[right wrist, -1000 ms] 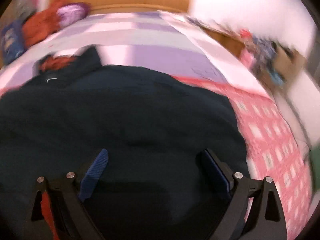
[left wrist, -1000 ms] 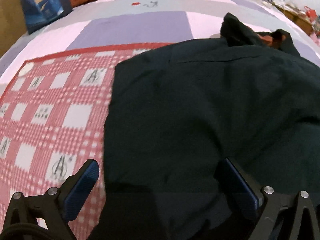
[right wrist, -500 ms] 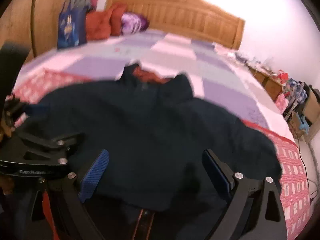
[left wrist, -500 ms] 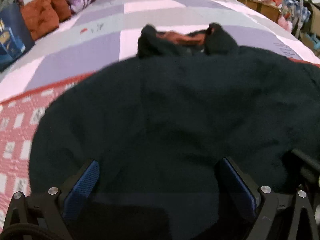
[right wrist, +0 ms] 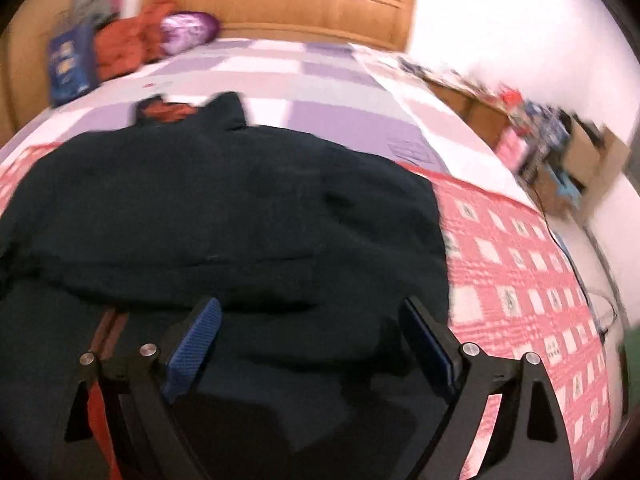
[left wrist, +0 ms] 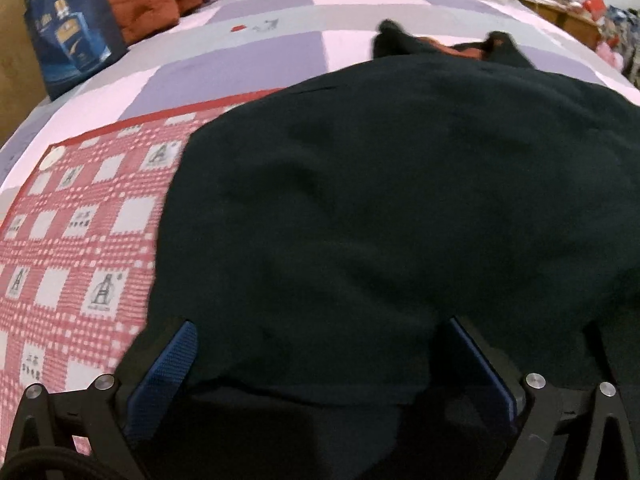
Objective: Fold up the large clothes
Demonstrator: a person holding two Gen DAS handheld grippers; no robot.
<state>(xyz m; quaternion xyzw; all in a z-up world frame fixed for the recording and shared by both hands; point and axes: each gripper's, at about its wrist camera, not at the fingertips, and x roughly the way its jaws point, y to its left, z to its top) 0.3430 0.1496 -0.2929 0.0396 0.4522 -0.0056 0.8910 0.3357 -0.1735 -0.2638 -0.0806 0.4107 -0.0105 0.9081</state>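
Note:
A large dark jacket with an orange lining at its collar lies spread on the bed, collar at the far end. It also fills the right wrist view, its collar far off. My left gripper is open and empty over the jacket's near left part. My right gripper is open and empty over the jacket's near right part, above a folded edge. Both pairs of blue pads are wide apart.
A red and white checked blanket lies under the jacket, also at right. A blue bag, orange cushions and a purple pillow sit near the wooden headboard. Clutter lines the right wall.
Both views have swung: the left gripper has turned back leftward, showing the checked blanket again. The right gripper has moved lower and rightward over the jacket. Both stay open.

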